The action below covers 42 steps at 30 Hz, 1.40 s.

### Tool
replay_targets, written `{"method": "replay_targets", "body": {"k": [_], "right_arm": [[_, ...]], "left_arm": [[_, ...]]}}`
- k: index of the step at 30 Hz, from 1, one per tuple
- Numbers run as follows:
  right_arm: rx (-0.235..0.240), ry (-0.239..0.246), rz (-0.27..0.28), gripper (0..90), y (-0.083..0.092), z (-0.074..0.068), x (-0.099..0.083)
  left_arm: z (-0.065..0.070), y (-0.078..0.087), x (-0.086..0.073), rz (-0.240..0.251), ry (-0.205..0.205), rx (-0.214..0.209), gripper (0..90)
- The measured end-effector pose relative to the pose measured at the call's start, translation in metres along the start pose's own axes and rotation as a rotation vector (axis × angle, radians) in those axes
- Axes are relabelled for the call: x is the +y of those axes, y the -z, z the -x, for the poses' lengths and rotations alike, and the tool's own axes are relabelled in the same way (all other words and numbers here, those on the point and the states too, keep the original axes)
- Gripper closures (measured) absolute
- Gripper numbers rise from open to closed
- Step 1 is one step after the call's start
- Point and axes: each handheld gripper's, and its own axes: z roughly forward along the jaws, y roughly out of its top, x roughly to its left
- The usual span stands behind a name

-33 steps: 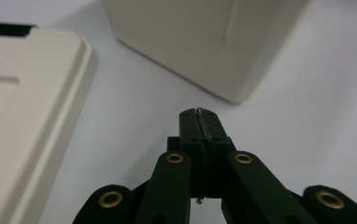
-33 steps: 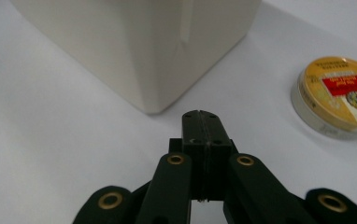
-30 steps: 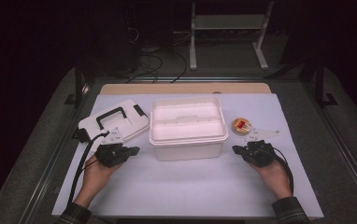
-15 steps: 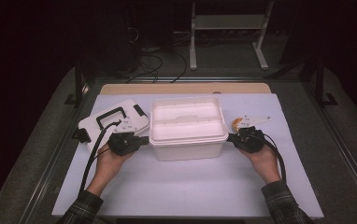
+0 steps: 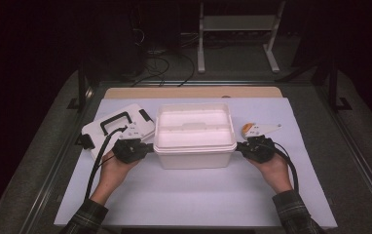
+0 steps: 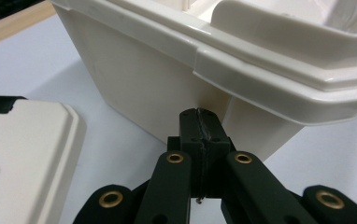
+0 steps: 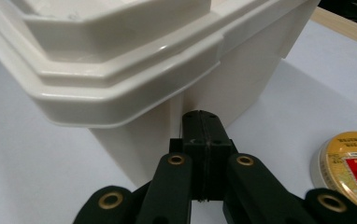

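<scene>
Both gripper views show each hand-held gripper, left (image 6: 200, 122) and right (image 7: 202, 124), pressed together under the white box's (image 5: 194, 130) rim; the high view adds the lid (image 5: 111, 130).

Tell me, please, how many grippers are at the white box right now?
2: the left gripper at the white box's left end, the right gripper at its right end, both closed under the rim.

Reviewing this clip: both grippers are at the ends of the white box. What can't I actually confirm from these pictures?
- Inside of the white box: the high view is too small and pale to tell its contents.
- Contact: in both gripper views the left gripper and right gripper sit under the box's rim; whether the shut tips touch its wall is unclear.
- Round tin: cut off by the frame edge, label unreadable.
- Lid: partly covered by the left gripper.
</scene>
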Motion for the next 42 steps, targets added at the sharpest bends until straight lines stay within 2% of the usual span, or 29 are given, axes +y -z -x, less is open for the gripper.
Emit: {"method": "replay_targets", "body": {"k": [15, 29, 42], "right_arm": [[0.042, 0.013, -0.007, 89.5, 0.009, -0.021, -0.005], [0.097, 0.046, -0.017, 89.6, 0.021, -0.044, -0.013], [0.141, 0.063, -0.018, 89.6, 0.032, -0.061, -0.022]], "left_arm": [[0.012, 0.019, -0.014, -0.003, -0.008, -0.041, 89.9], [0.026, 0.038, -0.028, -0.009, -0.027, -0.079, 89.9], [0.04, 0.052, -0.038, -0.015, -0.038, -0.092, 89.9]]}}
